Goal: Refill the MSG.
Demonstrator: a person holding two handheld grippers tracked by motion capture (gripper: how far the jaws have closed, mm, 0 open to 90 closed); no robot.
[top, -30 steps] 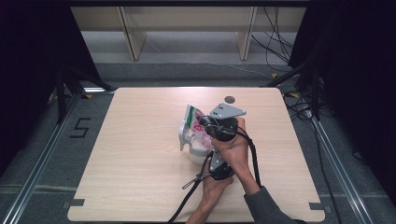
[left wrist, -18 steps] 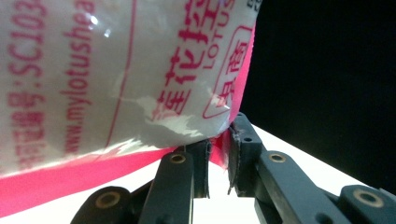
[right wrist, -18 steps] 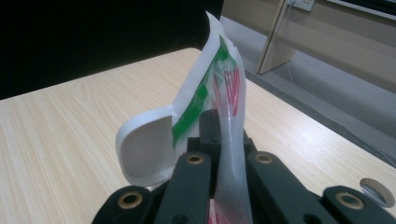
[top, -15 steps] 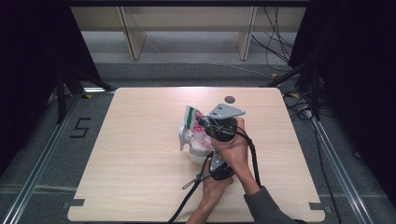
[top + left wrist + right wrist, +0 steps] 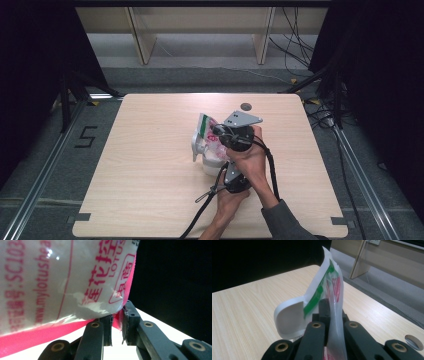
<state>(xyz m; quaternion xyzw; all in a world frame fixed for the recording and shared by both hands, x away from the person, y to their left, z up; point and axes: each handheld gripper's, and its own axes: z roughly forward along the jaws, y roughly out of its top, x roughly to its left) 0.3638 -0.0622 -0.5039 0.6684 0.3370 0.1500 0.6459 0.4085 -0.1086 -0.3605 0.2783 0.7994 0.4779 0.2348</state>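
Note:
A white plastic bag with red print and a green strip stands upright above the middle of the table, held between both grippers. In the left gripper view, my left gripper is shut on the pink bottom edge of the bag. It reaches in from the near side. My right gripper is shut on the bag's upper part, next to the green strip. In the high view the right gripper sits above the left, under its grey plate. A white flap curls off the bag's left side.
The wooden table has a small round hole near its far edge, behind the bag. Beyond the table are a floor and wooden shelf legs. Cables trail from the grippers toward the near edge.

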